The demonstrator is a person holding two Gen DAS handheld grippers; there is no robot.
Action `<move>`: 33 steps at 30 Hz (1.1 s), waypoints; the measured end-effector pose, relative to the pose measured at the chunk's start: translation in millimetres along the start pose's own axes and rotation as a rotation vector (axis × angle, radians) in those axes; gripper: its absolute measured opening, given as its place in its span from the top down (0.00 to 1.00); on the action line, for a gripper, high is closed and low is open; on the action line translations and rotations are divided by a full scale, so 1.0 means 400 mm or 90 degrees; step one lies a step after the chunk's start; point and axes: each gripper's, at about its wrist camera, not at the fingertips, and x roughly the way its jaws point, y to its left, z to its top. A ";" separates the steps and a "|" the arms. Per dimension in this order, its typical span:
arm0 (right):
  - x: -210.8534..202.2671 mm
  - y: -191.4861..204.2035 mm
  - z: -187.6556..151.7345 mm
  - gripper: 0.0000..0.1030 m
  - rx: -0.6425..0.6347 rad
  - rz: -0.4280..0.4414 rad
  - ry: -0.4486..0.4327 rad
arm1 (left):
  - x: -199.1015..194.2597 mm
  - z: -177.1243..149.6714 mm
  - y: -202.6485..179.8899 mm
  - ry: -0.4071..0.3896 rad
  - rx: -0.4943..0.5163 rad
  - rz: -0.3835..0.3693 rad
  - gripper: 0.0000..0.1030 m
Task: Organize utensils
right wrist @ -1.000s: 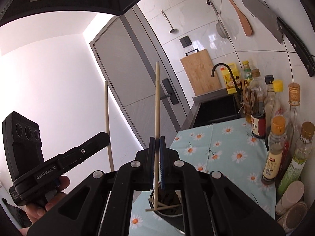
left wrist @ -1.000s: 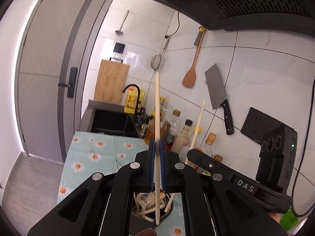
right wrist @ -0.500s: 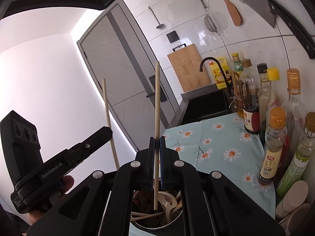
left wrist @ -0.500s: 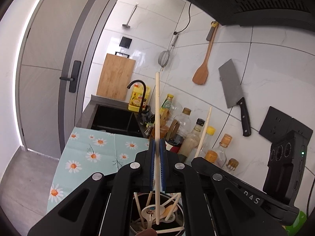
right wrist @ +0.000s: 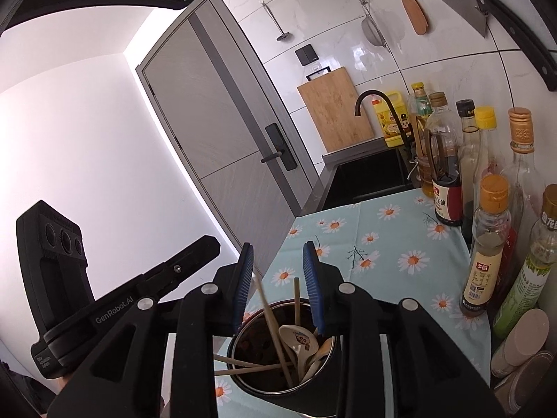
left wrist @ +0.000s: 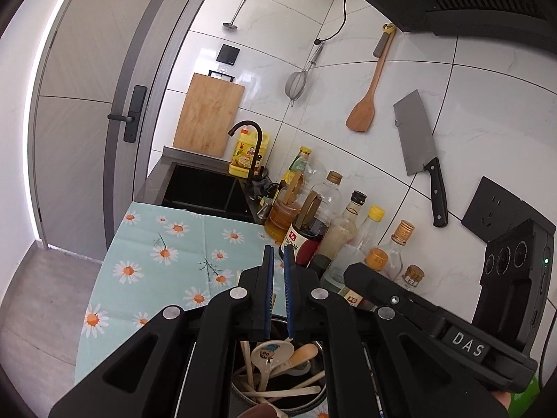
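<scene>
Both handheld grippers hang over a dark cylindrical utensil holder (right wrist: pixel 250 345) that stands on a daisy-print tablecloth (right wrist: pixel 393 244), with a row of bottles (right wrist: pixel 487 244) just beside it along the tiled wall. The holder lies directly below and slightly ahead of the fingers, and neither hand is clearly nearer to it. The jaws of the right gripper (right wrist: pixel 277 254) are opening. Through the gap between its blue pads two pale chopsticks (right wrist: pixel 271 317) are seen in the holder. One is near upright and one leans to the left, and neither is pressed by a pad. The pads of the left gripper (left wrist: pixel 277 254) are drawn almost together, with only a narrow slit between them and nothing gripped in it. More chopsticks lie slanted across the holder's mouth, mixed with wooden spoons and a white ceramic spoon (right wrist: pixel 296 339) printed with a cartoon figure. The sticks are slim, light-coloured and long enough that their tops rise above the rim. With nothing held by either gripper, the holder's load is judged to be in place, and any further move is likely to be a lift up and away from the rim.
</scene>
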 end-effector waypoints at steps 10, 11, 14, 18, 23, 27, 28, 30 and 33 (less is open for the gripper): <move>-0.111 0.045 -0.004 0.69 -0.025 -0.001 -0.011 | -0.091 -0.018 -0.055 0.007 0.046 -0.004 0.94; -0.126 0.049 -0.006 0.69 -0.028 -0.003 -0.012 | -0.101 -0.021 -0.061 0.006 0.053 -0.001 0.91; -0.172 0.060 -0.014 0.69 -0.039 -0.010 -0.019 | -0.141 -0.032 -0.079 0.004 0.063 0.002 0.56; -0.223 0.067 -0.029 0.63 -0.050 -0.024 -0.018 | -0.190 -0.050 -0.106 0.002 0.081 0.007 0.56; -0.287 0.074 -0.063 0.53 -0.054 -0.035 -0.012 | -0.242 -0.085 -0.132 0.014 0.099 0.014 0.53; -0.320 0.082 -0.109 0.38 -0.059 -0.045 0.006 | -0.274 -0.124 -0.144 0.042 0.110 0.014 0.35; -0.328 0.086 -0.124 0.38 -0.066 -0.050 0.013 | -0.281 -0.137 -0.147 0.055 0.115 0.011 0.35; -0.341 0.090 -0.152 0.36 -0.080 -0.057 0.027 | -0.297 -0.161 -0.153 0.064 0.125 0.015 0.35; -0.359 0.095 -0.196 0.31 -0.091 -0.065 0.048 | -0.318 -0.198 -0.157 0.080 0.126 0.016 0.35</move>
